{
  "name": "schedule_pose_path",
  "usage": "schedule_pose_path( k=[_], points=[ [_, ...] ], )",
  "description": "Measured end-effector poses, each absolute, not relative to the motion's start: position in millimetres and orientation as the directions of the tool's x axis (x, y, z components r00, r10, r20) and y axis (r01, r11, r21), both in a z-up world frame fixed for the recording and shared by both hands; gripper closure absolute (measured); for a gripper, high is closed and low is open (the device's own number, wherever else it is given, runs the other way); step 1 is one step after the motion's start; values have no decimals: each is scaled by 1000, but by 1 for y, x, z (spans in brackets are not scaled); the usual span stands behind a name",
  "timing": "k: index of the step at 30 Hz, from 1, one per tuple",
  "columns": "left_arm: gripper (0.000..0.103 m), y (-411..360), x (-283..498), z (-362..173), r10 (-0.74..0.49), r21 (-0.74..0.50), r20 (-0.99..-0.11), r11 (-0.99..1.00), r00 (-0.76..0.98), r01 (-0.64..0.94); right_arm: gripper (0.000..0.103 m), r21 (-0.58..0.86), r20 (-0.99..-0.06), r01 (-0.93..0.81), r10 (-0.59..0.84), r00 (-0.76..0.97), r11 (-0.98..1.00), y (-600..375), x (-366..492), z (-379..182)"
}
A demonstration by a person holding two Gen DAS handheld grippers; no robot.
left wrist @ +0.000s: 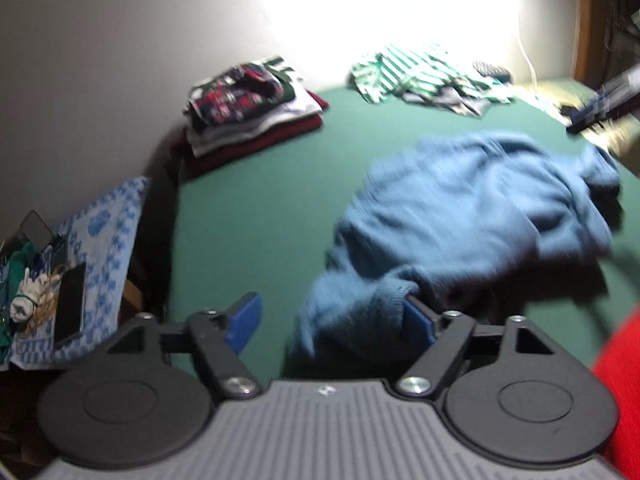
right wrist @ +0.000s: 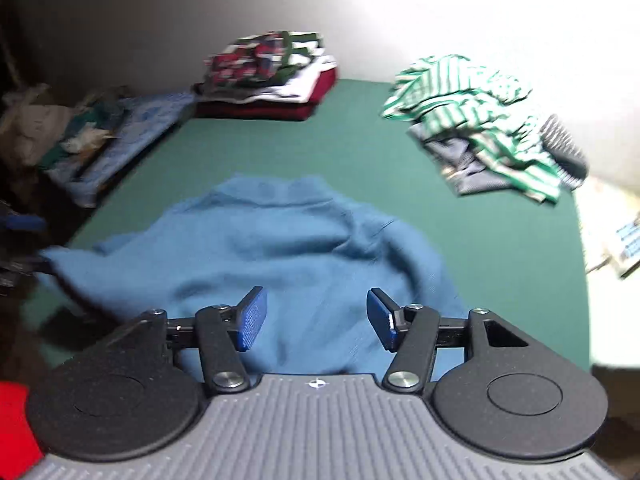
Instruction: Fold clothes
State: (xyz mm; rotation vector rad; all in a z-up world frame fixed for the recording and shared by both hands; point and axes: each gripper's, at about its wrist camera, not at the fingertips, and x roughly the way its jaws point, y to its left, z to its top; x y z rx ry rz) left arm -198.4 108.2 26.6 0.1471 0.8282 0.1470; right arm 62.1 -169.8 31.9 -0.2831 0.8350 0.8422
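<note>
A lived-in room of a home is shown, most likely a bedroom. A green-covered surface (right wrist: pixel 280 148) is set against a plain white wall (right wrist: pixel 160 8), with a stack of folded clothes (right wrist: pixel 272 76) at 11 o'clock and a crumpled green-striped shirt (right wrist: pixel 472 116) at 1 o'clock. At 9 o'clock a blue-patterned cloth (left wrist: pixel 108 240) is cluttered with personal odds and ends.

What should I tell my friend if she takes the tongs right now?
Left tongs: open, holding nothing, a sleeve of the crumpled blue knitted sweater against the right pad.
Right tongs: open, empty, above the same sweater.
Done: a neat stack of folded clothes at the far left of the green table.
Left: fold the blue sweater, then the loose green-and-white striped shirt pile at the far right.
</note>
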Motion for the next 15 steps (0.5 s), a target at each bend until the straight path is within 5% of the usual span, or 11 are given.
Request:
schedule_pose_path(
  k=[5, 11, 15],
  points=[
    [16, 124, -180, 35, 203, 183, -691, 978, 694, -104, 42, -92, -781, -719, 398, 482, 689, -144, 66, 1],
    [15, 134, -162, 28, 243, 172, -689, 970, 683, -172, 40, -2, -823, -754, 428, 374, 657, -155, 49, -10],
    [15, 126, -135, 10, 270, 192, -687, 963, 675, -189, 29, 69, -844, -745, 437, 310, 663, -159, 39, -17]
  ],
)
